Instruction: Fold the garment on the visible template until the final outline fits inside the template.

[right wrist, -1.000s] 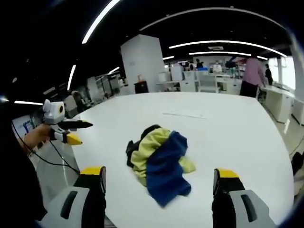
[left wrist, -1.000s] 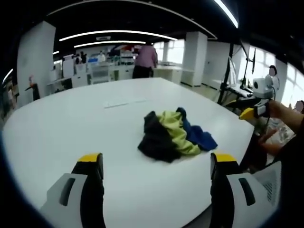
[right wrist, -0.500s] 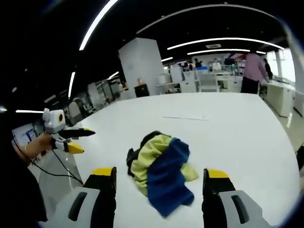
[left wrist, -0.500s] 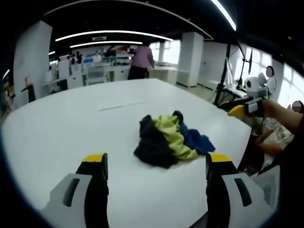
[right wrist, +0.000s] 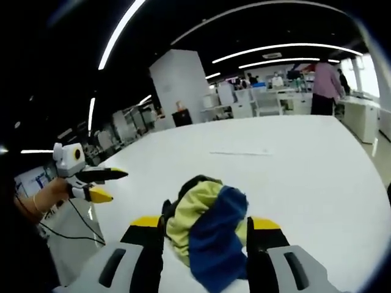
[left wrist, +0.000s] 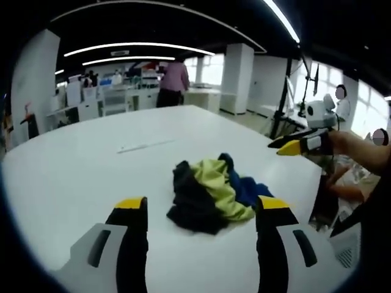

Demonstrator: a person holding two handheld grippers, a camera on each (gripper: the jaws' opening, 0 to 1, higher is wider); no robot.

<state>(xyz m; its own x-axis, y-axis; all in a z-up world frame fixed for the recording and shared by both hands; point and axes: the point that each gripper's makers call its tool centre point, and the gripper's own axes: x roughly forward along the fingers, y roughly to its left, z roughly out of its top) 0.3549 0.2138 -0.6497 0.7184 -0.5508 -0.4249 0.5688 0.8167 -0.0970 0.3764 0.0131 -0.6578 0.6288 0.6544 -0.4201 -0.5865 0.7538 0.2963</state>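
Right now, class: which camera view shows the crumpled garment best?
The left gripper view: the garment lies whole on the white table, with its black, yellow-green and blue parts clear. In the right gripper view the garment is closer, with its lower edge partly hidden between the jaws.

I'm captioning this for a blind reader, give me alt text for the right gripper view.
A crumpled garment in black, yellow-green and blue lies in a heap on a white table, framed between the open jaws of the right claw. At the left, a hand holds the left claw off the table's edge.
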